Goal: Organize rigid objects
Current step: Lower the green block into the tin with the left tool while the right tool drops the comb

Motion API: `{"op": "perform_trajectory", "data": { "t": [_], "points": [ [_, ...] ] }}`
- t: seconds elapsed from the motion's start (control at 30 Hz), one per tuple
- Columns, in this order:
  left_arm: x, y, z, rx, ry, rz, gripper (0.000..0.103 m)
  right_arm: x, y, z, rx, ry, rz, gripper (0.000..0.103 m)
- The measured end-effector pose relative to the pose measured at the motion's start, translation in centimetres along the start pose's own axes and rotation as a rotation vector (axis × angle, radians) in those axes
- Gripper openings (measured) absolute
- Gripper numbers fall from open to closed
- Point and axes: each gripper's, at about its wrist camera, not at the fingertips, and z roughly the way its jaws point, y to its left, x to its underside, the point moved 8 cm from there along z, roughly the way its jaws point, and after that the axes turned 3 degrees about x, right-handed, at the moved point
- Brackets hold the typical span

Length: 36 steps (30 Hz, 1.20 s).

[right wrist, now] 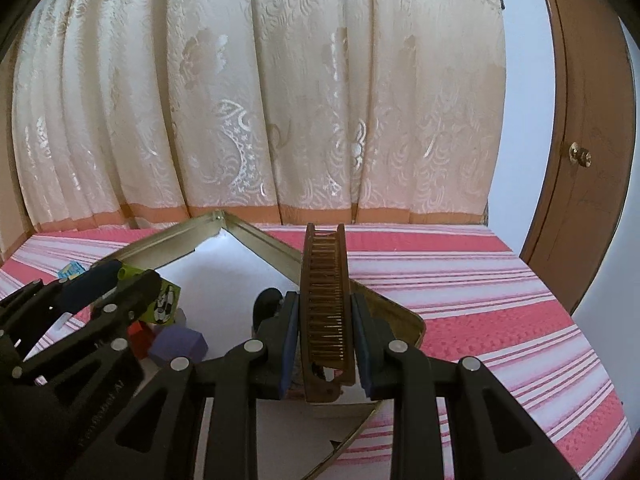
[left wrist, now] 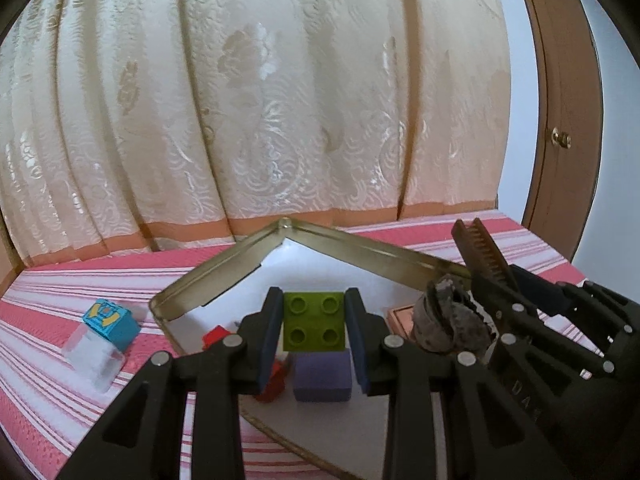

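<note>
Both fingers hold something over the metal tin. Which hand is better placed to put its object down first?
Probably the left: its gripper holds the green brick directly above the blocks in the tin. The right gripper holds the brown comb over the tin's edge.

Right claw (right wrist: 325,340) grips brown comb (right wrist: 325,292) above tin (right wrist: 404,316).
</note>
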Motion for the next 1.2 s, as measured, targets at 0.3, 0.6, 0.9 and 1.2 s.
{"op": "perform_trajectory", "data": {
  "t": [0.3,0.6,0.9,1.2],
  "points": [
    [1.0,-0.1,1.8,-0.037,0.06,0.024,0.031,0.8,0.3,1.3,-0.017,0.055,-0.006,0.028],
    [1.6,1.3,2.1,-0.092,0.08,-0.004,0.074,1.4,0.7,1.8,-0.064,0.075,0.013,0.033],
    [0.7,4.6,-0.3,-0.105,-0.039,-0.125,0.103,0.9,-2.4,1.5,-0.219,0.07,0.306,0.09],
    [1.3,5.8,-1.3,-0.165,-0.059,-0.098,0.103,0.8,-3.1,1.6,-0.165,0.064,0.337,0.09]
  ]
}}
